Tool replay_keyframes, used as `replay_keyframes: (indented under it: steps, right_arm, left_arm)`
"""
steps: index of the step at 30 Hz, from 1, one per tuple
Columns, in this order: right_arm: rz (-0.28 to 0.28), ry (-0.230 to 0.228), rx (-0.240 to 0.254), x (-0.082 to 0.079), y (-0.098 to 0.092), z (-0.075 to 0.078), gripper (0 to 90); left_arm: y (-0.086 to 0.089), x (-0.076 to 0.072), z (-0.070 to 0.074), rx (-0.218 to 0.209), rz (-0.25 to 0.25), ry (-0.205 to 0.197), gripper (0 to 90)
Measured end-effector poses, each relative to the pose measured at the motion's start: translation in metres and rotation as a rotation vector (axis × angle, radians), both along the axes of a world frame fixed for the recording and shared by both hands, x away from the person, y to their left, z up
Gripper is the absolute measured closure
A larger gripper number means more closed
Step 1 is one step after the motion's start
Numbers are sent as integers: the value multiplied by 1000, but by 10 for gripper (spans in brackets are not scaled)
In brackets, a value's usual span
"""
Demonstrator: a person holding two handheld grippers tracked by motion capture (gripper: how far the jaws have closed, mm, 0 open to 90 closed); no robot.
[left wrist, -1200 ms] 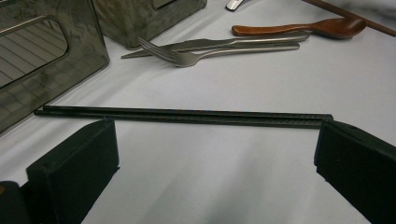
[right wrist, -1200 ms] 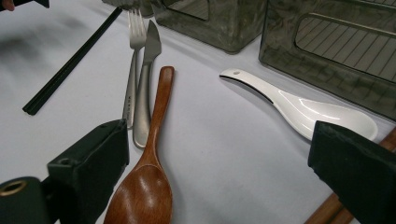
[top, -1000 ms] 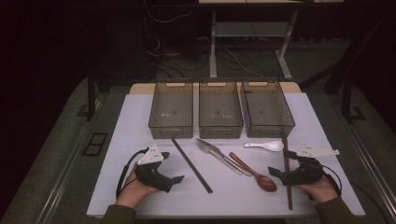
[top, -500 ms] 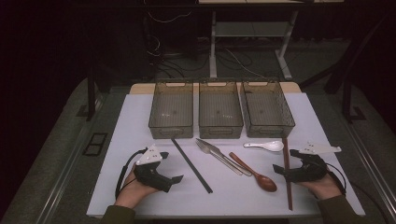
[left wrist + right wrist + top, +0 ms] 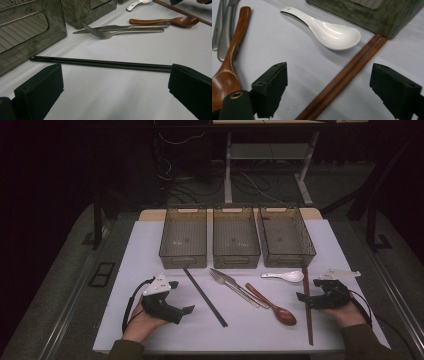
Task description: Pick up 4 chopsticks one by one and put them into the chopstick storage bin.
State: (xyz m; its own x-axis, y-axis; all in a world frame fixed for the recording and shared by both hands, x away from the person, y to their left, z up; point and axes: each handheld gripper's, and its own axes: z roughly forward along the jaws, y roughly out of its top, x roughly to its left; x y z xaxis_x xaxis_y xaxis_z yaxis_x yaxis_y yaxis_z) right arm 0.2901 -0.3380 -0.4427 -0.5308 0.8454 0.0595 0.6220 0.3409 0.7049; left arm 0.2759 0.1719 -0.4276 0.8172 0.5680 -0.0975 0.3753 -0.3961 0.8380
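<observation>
Right gripper view puts the brown chopsticks (image 5: 347, 75) between that gripper's jaws, which stand spread wide and hold nothing; the pair runs slantwise through the gap, lying flat on the worktop (image 5: 287, 57). Just beyond the jaws sits the white spoon (image 5: 324, 27), and off to their left the wooden spoon (image 5: 229, 57). Past the chopsticks' far tips stands a grey bin (image 5: 372, 15).

Left gripper view has its own jaws released too, with the black chopsticks (image 5: 102, 63) lying crosswise just ahead of them, and a fork (image 5: 117, 33) farther out.

From the high view, the right gripper (image 5: 320, 292) hovers over the brown pair near its middle, and the left gripper (image 5: 172, 306) rests short of the black pair.

To my eye the grasp comes next: lower the right jaws straight down until both sticks sit between the pads, then close square across them, so neither rolls out or snags the white spoon.
</observation>
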Motion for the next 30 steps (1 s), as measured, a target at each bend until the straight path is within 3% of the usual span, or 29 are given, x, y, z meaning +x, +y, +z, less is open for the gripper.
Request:
replay_keyframes:
  steps: [7, 14, 30]
  right_arm:
    - [-19, -2, 10, 1, -6, 2, 293]
    - [-25, 41, 9, 5, -6, 0, 429]
    - [-28, 77, -29, 7, -4, -4, 535]
  left_arm:
    - [-1, -1, -2, 16, -3, 6, 0]
    - [-2, -1, -2, 20, -5, 5, 0]
    - [-3, -1, -3, 24, -9, 9, 0]
